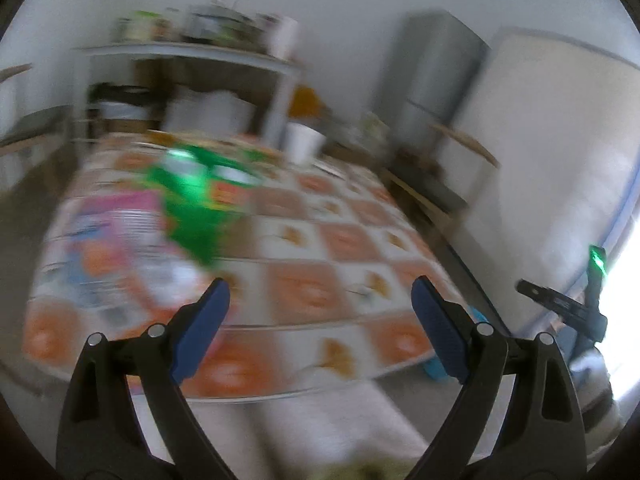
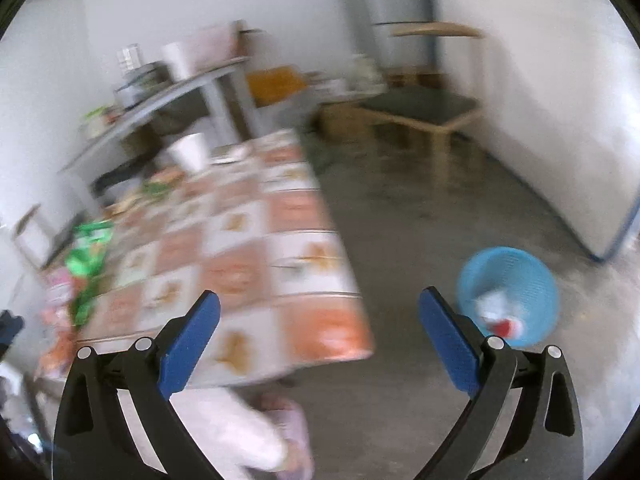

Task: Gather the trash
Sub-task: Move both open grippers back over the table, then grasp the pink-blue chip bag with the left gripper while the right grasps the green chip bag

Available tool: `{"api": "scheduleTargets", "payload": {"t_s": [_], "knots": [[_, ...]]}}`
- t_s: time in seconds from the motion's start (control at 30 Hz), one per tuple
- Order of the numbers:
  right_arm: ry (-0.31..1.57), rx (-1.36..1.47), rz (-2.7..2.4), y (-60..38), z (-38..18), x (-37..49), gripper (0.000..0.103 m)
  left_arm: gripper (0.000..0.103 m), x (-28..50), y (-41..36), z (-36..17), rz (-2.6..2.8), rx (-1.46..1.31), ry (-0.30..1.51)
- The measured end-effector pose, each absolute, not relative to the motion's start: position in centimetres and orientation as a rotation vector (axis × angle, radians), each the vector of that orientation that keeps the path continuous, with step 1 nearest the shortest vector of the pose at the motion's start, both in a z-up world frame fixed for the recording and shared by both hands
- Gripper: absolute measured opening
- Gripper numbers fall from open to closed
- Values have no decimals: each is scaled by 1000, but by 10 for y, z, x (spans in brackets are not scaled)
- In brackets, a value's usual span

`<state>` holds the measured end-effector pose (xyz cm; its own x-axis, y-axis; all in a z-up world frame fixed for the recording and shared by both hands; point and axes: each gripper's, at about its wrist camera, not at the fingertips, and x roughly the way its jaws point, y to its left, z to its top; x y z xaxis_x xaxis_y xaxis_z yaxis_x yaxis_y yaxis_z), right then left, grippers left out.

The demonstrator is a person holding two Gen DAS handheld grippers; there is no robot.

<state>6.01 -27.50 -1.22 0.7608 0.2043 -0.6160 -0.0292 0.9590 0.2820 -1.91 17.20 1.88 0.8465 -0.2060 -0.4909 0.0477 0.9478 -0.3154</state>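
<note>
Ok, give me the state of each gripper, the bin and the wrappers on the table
left gripper: open, empty
right gripper: open, empty
blue bin: upright on floor, some trash inside
green wrapper: lying on table
pink wrapper: lying on table beside the green one

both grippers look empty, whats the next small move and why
Probably bring the left gripper down toward the green wrapper on the table. Both it and the right gripper are open and empty, wrappers remain on the table, and the blue basket already holds some trash.
</note>
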Motion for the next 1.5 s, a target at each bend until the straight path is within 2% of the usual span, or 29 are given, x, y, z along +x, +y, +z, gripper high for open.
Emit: {"api": "scheduleTargets", "payload": {"t_s": [0.23, 0.43, 0.8, 1.03, 1.17, 1.27, 1.5], "knots": [[714, 309, 402, -185, 11, 94, 96, 88, -44, 277, 1, 134, -464, 508], [811, 303, 623, -96, 12, 119, 96, 88, -33, 311, -29, 171, -549, 578], [1059, 397, 840, 23, -33, 180, 96, 64, -1, 322, -69, 121, -603, 712], [1139, 474, 868, 67, -53, 217, 85, 50, 16, 321, -76, 118, -583, 757], [1162, 495, 850, 82, -63, 232, 78, 37, 20, 320, -78, 120, -578, 775], [1180, 505, 824, 92, -71, 241, 69, 31, 20, 319, -78, 123, -575, 779], [1205, 501, 815, 105, -83, 248, 47, 25, 20, 315, -75, 129, -548, 781]]}}
